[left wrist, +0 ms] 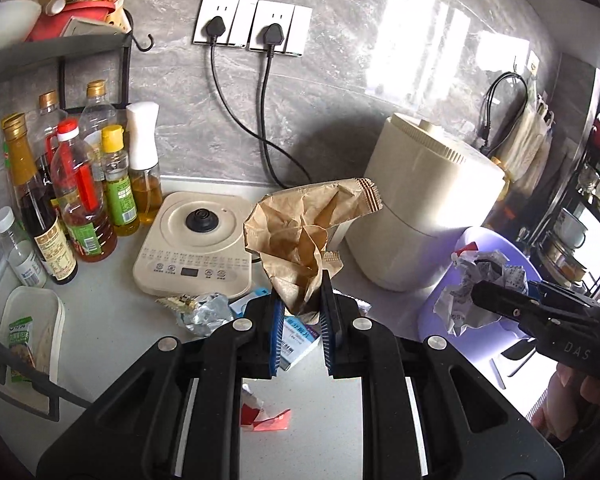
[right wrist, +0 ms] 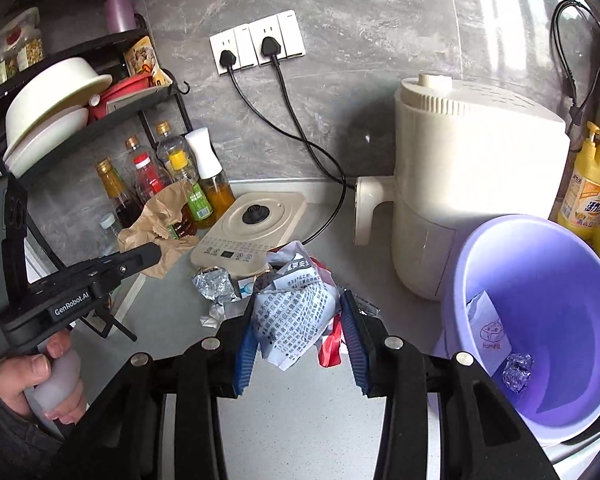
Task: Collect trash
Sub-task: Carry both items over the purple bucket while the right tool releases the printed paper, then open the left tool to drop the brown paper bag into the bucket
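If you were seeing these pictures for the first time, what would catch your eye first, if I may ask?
Most striking are the two loads of trash held up over the counter: the left tongs pinch a crumpled brown paper bag, and the right tongs clamp a wad of printed paper. Next comes the lilac bin at the right beside the cream appliance, with a foil ball already lying inside.

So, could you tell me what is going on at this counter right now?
A person is clearing trash with handheld tongs. The left tongs are shut on a crumpled brown paper bag, held above the counter. The right tongs grip a wad of printed paper beside the purple bucket, which already holds some scraps. A foil wrapper and a small box remain on the counter.
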### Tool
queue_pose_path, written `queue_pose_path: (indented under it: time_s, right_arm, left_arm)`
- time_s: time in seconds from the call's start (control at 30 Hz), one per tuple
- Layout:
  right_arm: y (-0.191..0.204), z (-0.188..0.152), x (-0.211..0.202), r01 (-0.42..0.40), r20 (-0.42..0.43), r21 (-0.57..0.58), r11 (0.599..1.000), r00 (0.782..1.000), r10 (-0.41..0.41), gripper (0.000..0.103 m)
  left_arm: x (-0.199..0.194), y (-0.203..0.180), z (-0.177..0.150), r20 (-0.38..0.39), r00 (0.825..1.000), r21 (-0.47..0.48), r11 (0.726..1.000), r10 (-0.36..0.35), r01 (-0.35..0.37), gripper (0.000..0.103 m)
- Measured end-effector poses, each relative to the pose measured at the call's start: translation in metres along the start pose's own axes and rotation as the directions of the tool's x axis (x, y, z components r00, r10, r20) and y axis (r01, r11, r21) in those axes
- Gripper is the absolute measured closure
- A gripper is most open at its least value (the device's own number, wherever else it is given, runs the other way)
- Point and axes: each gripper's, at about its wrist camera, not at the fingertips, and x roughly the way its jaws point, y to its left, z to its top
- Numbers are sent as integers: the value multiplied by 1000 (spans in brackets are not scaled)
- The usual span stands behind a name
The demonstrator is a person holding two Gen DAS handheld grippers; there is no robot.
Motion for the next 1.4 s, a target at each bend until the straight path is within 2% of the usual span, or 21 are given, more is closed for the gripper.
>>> queue_pose_path:
  time_s: [0.13,0.23,0.37,0.5,0.87,0.97,1.0,1.03,1.2,1.4]
  right_arm:
    - [-15,12,-30,13,73,16,1000,997,-14,64]
    - [-32,18,-48,50,118,42,998,992,-54,64]
    - [-57,20,-62,100,141,77,992,984,-110,63]
    - [-77,19,-75,132,174,106,986,973,-149,63]
    - [-134,3,-75,156,142,163,974,973,-180,61]
    - [-148,0,-75,157,122,176,972,976,-179,51]
    - [-153,-2,-78,149,126,182,972,977,-174,40]
    - [-156,-4,-82,146,137,187,971,975,-173,36]
    - [-172,-15,-105,147,152,203,968,972,-179,34]
    - [-195,-34,-142,191,163,253,948,958,-236,31]
  left_arm:
    - [6,-27,9,12,999,18,998,-52,52,87]
    - [8,-51,16,32,995,43,995,-95,94,87]
    - [7,-80,23,55,988,88,987,-142,136,87]
    - [11,-104,22,43,986,125,980,-160,154,87]
    - [26,-165,17,27,981,175,967,-194,187,87]
    - [29,-178,18,25,980,177,966,-196,188,87]
    - [30,-182,18,24,980,175,966,-198,191,87]
    - [31,-187,17,23,979,174,965,-201,194,87]
    - [39,-210,13,4,974,185,958,-226,221,87]
    - [56,-237,11,-36,963,188,945,-266,268,87]
